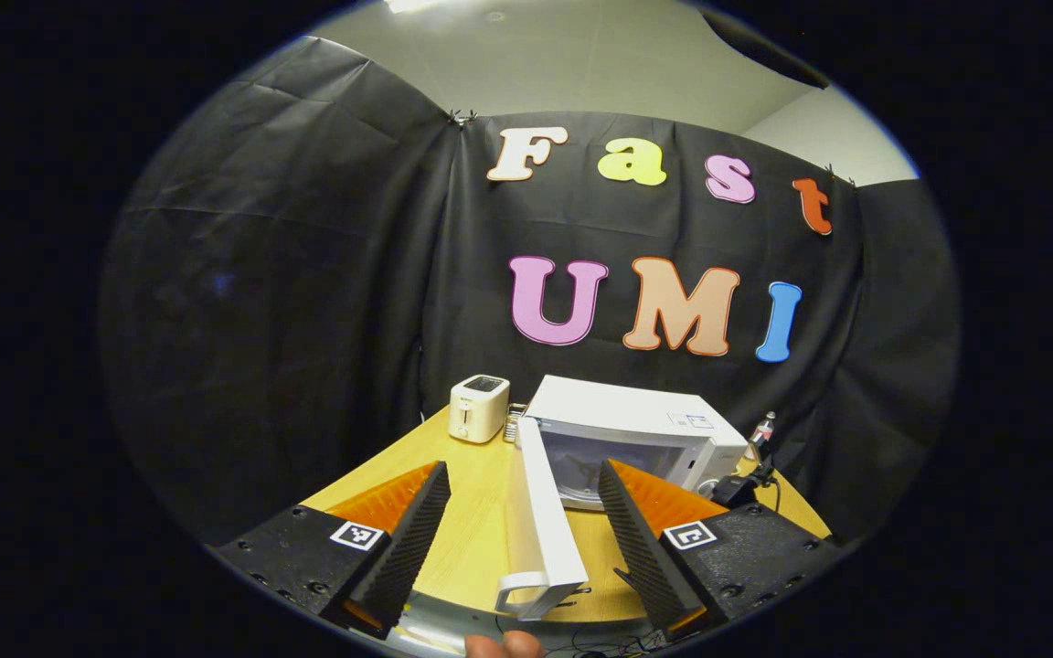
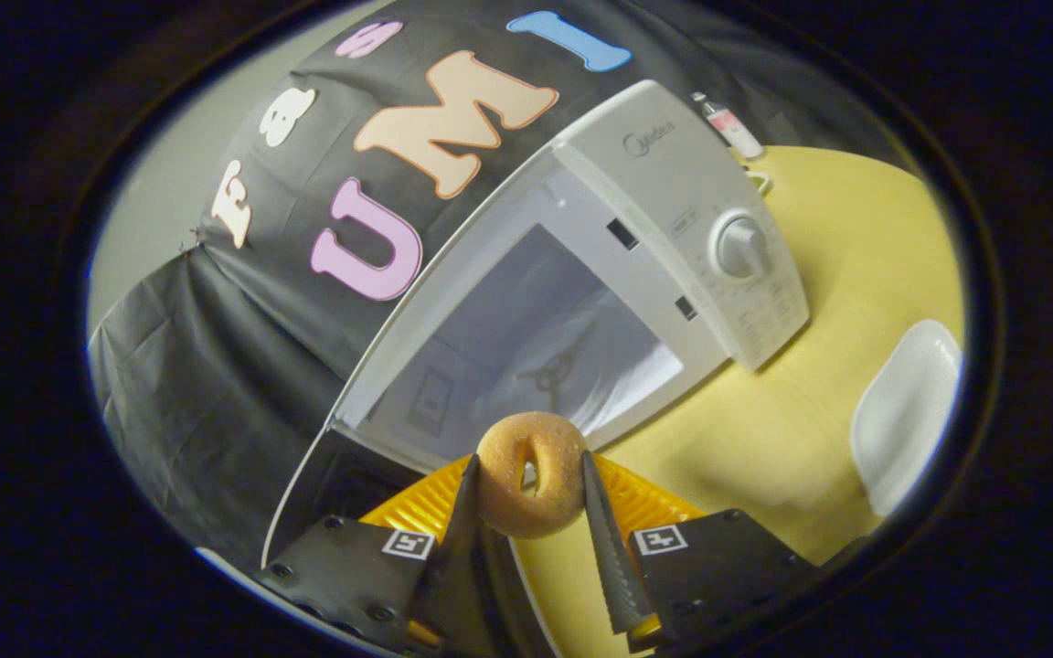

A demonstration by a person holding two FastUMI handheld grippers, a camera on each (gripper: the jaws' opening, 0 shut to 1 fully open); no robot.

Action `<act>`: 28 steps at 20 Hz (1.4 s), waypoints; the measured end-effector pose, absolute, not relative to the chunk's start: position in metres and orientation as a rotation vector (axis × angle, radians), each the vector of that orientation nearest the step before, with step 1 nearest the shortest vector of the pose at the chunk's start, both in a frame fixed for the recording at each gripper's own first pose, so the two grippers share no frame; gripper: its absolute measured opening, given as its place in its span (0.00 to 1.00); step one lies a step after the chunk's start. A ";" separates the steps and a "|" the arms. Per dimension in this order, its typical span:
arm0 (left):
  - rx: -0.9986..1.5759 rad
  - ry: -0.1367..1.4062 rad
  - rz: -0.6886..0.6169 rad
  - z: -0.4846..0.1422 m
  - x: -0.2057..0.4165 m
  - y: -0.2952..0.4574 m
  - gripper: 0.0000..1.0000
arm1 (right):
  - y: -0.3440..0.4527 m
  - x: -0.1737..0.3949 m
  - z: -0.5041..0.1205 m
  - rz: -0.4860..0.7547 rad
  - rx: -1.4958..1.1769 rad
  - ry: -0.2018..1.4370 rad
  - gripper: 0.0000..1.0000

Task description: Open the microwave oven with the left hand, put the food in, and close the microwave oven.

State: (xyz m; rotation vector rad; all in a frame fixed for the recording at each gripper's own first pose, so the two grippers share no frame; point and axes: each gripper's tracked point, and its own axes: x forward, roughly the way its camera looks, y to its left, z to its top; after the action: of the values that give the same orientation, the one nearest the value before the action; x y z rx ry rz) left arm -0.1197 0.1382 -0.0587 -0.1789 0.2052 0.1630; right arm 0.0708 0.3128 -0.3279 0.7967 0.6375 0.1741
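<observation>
The white microwave (image 1: 636, 429) stands on the wooden table (image 1: 472, 484) with its door (image 1: 540, 512) swung wide toward me. My left gripper (image 1: 522, 466) is open, its fingers spread on either side of the door's edge without touching it; the door handle (image 1: 526, 589) lies low between them. In the right gripper view, my right gripper (image 2: 529, 461) is shut on a brown ring doughnut (image 2: 531, 475), held upright just in front of the microwave's open cavity (image 2: 536, 338). The control panel with its knob (image 2: 741, 247) is to the right of the cavity.
A cream toaster (image 1: 479, 408) stands left of the microwave at the back. A small bottle (image 1: 761, 432) and a dark cabled object are on its right. A white plate (image 2: 906, 411) lies on the table (image 2: 810, 366) right of the doughnut. A fingertip (image 1: 504, 647) shows at the bottom edge.
</observation>
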 end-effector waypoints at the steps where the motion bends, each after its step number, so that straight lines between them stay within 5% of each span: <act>1: -0.179 0.217 0.164 -0.060 -0.124 0.138 0.93 | 0.322 0.082 -0.330 0.160 0.824 0.616 0.58; 17: -0.210 0.347 0.264 -0.093 -0.167 0.153 0.95 | 0.346 0.173 -0.382 -0.062 0.876 0.469 0.57; 18: -0.210 0.353 0.268 -0.096 -0.169 0.154 0.95 | 0.348 0.173 -0.384 -0.064 0.872 0.476 0.64; 19: -0.209 0.358 0.268 -0.097 -0.172 0.155 0.95 | 0.350 0.175 -0.379 -0.057 0.883 0.460 0.57; 26: -0.173 0.363 0.239 -0.096 -0.169 0.150 0.95 | 0.347 0.184 -0.385 -0.076 0.830 0.470 0.75; 27: -0.168 0.364 0.235 -0.096 -0.168 0.150 0.95 | 0.347 0.184 -0.383 -0.064 0.820 0.475 0.92; 28: -0.166 0.363 0.231 -0.095 -0.168 0.150 0.92 | 0.350 0.182 -0.381 -0.047 0.813 0.469 0.77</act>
State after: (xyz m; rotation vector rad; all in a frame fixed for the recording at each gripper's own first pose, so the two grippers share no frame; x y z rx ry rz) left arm -0.1676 0.1504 -0.0954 -0.1665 0.3634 0.2310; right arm 0.1817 0.3497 -0.3806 0.8126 0.4691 -0.0474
